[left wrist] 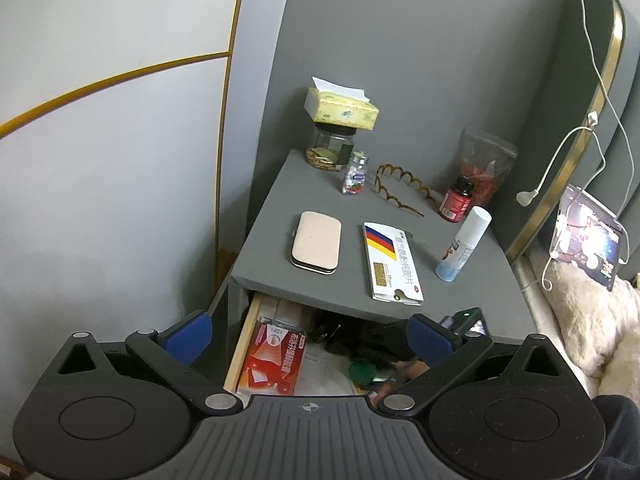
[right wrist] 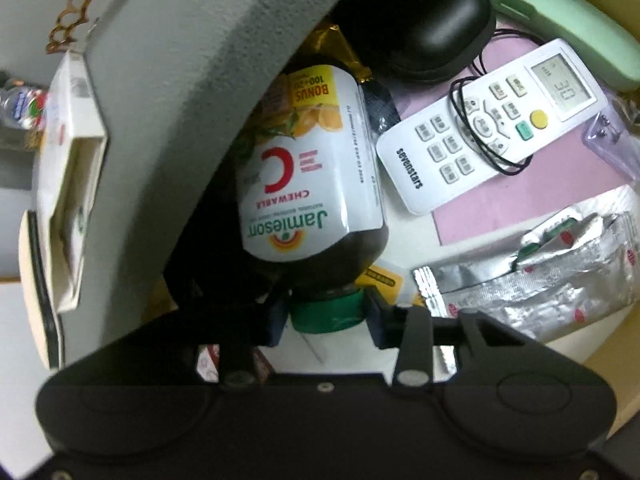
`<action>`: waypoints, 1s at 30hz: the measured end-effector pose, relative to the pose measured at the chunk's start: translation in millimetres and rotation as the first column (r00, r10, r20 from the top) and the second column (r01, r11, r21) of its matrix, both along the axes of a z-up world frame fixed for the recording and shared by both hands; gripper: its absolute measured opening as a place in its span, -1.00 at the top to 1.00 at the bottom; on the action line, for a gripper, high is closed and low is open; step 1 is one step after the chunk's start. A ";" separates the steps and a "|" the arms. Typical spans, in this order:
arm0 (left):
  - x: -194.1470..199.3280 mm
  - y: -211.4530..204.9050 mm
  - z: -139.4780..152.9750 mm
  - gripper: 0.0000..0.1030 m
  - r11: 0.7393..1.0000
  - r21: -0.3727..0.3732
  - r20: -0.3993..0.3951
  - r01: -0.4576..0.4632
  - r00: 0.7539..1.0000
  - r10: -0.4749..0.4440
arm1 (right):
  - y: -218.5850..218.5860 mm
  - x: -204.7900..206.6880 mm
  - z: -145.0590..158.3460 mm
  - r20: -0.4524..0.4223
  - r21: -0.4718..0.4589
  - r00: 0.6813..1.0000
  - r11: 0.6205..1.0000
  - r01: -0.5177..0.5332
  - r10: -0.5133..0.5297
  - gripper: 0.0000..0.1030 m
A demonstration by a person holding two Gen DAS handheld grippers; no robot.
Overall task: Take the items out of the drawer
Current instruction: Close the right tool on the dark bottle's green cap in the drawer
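Note:
The drawer (left wrist: 243, 344) under the grey nightstand top (left wrist: 280, 192) stands pulled out. In the right wrist view a dark vitamin C bottle (right wrist: 308, 160) with a white label lies inside it, half under the nightstand edge. My right gripper (right wrist: 326, 316) is shut on the bottle's green cap (right wrist: 326, 314), one pad on each side. In the left wrist view the same green cap (left wrist: 362, 370) shows deep in the drawer beside a red medicine box (left wrist: 272, 360). My left gripper (left wrist: 310, 338) hovers above the drawer front, open, with nothing between its blue pads.
A white remote (right wrist: 488, 124), a black case (right wrist: 420, 20), foil packets (right wrist: 540, 280) and pink paper (right wrist: 520, 200) also lie in the drawer. On top stand a tissue box (left wrist: 340, 108), a beige case (left wrist: 316, 242), a white box (left wrist: 390, 264) and a spray bottle (left wrist: 464, 242).

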State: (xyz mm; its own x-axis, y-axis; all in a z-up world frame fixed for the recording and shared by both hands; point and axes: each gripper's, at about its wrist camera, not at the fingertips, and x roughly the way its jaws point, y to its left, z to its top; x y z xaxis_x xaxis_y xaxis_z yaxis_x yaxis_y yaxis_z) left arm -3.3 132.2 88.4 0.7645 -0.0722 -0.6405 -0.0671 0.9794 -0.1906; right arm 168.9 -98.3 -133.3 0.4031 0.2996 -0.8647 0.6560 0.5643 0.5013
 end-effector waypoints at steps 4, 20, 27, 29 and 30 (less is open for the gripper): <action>-1.3 1.0 3.0 -0.99 1.000 0.012 0.011 -0.009 1.000 0.009 | -4.2 -9.7 29.3 0.019 0.037 0.990 0.989 -0.142 0.141 0.27; -11.5 -8.4 16.2 -0.99 0.997 0.081 0.077 -0.015 0.997 0.009 | 52.6 -15.4 115.2 -0.049 -0.412 0.546 0.481 -0.774 0.836 0.25; -13.3 -7.1 18.1 -0.99 0.996 0.084 0.084 -0.025 0.996 0.018 | 77.3 -68.9 102.0 -0.027 -0.574 0.562 0.447 -0.686 0.827 -0.11; -14.4 -7.8 18.8 -0.99 0.996 0.083 0.084 -0.021 0.996 0.014 | 71.5 -70.5 92.4 0.003 -0.525 0.653 0.557 -0.643 0.757 -0.12; -15.0 -7.9 19.3 -0.99 0.996 0.082 0.086 -0.021 0.996 0.014 | 69.4 -71.5 89.0 0.022 -0.507 0.699 0.610 -0.609 0.715 -0.12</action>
